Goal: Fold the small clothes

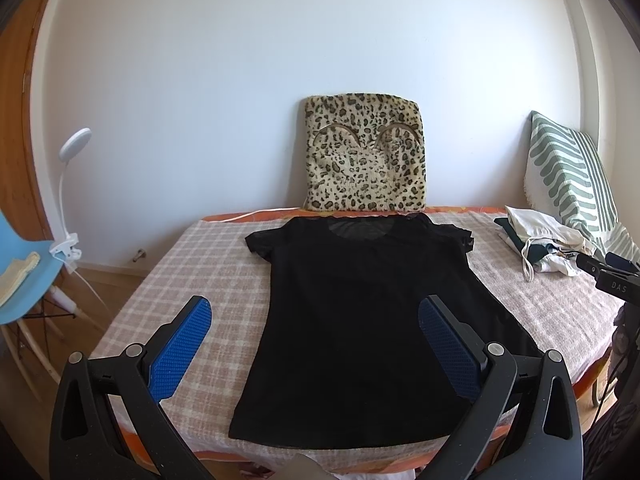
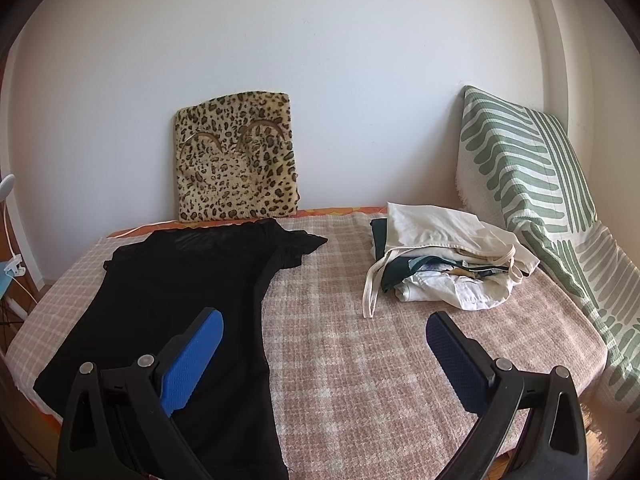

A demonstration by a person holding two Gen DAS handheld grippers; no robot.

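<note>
- Shirt: black short-sleeved top (image 1: 352, 320) lay flat and unfolded on the checked pink-and-white blanket (image 1: 208, 264), neckline at the far edge, hem at the near edge, both sleeves spread out.
- Left gripper (image 1: 316, 344) hovered over the near part of the top — jaws wide apart, holding nothing; its right blue pad (image 1: 448, 344) sat over the black fabric, its left pad (image 1: 184, 344) over the blanket.
- Right gripper (image 2: 324, 360) hovered over the blanket, to the right of the top's right edge — jaws wide apart, empty; its left pad (image 2: 192, 364) overlapped the top in the right wrist view.
- Contact between either gripper and the fabric could not be judged.
- Pile of light and dark-green clothes (image 2: 440, 260) sat far right on the blanket, well apart from the top.
- Leopard-print cushion (image 1: 364, 156) leaned on the wall just beyond the neckline.
- Green-striped pillow (image 2: 528, 184) leaned at far right, beside the pile.
- Blue chair (image 1: 24, 268) with clip-on white lamp (image 1: 68, 184) stood left of the bed.
</note>
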